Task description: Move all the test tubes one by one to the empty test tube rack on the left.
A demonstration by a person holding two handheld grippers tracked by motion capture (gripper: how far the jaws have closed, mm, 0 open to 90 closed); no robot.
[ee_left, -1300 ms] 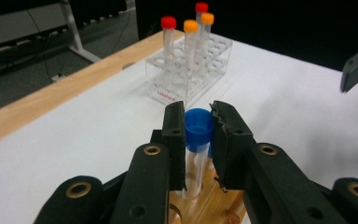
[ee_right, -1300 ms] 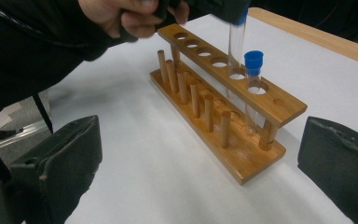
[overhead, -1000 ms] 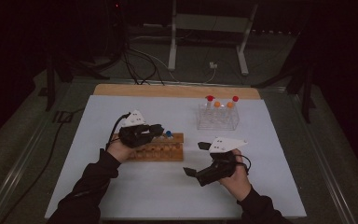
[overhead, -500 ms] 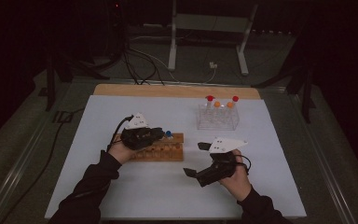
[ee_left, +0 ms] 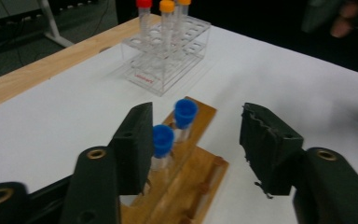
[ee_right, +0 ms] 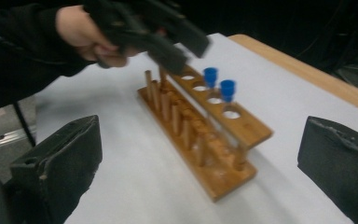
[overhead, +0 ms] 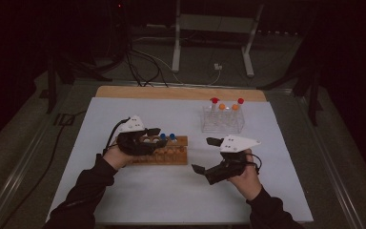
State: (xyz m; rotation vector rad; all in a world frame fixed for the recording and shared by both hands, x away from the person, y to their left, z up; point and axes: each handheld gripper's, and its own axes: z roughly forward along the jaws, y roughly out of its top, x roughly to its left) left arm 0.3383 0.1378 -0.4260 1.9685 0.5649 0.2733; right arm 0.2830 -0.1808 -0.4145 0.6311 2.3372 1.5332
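Note:
A wooden rack [overhead: 171, 151] lies mid-table with two blue-capped tubes [overhead: 167, 137] upright in its back row. My left gripper [overhead: 158, 137] hovers over the rack's left part. Its jaws have just been opening, and the nearer blue-capped tube [ee_left: 162, 138] stands between them, close to the left jaw, with no pad pressing on it. The second blue tube [ee_left: 185, 112] stands just beyond. My right gripper [overhead: 206, 155] is held open to the right of the rack, pointing at the wooden rack [ee_right: 214, 140] with nothing between its jaws.
A clear plastic rack [overhead: 222, 121] with red- and orange-capped tubes stands at the back right of the white mat [overhead: 124, 195]. A wooden strip [overhead: 181, 93] edges the far side. Cables and a metal stand lie on the floor beyond.
The left gripper's jaws have spread apart over the blue-capped tube. Both hands have stayed where they were.

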